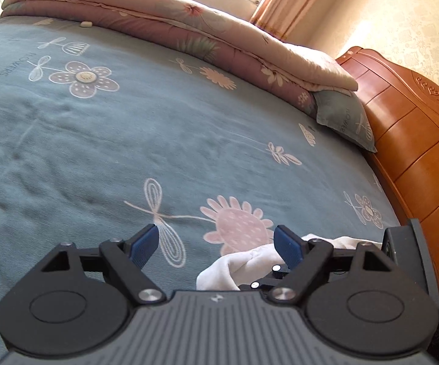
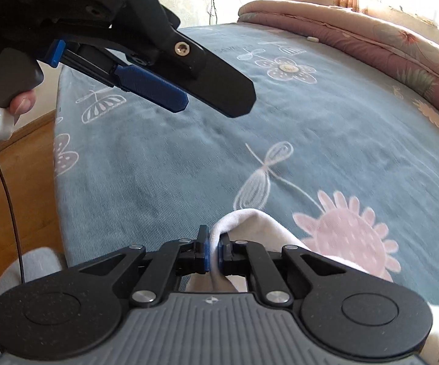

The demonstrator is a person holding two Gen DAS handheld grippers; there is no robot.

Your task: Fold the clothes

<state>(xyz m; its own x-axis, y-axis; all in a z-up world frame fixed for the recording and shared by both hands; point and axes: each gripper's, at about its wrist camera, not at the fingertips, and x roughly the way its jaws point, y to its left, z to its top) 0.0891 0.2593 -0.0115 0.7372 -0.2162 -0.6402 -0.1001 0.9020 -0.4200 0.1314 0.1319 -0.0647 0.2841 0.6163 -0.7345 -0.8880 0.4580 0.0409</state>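
Right wrist view: right tool (image 2: pixel 212 254) pinches a fold of the white garment (image 2: pixel 262 228), bunched on the bed (image 2: pixel 158 158) near its front edge. Left tool (image 1: pixel 219 241) hangs wide, gripping nothing (garment just beside its right finger).

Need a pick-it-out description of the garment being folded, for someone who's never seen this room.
Start at the bed with the blue-grey floral sheet. At its near edge, next to the big pink flower print, lies a crumpled white garment. It is the only plain white cloth on the sheet, and the right claw is shut on a fold of it.
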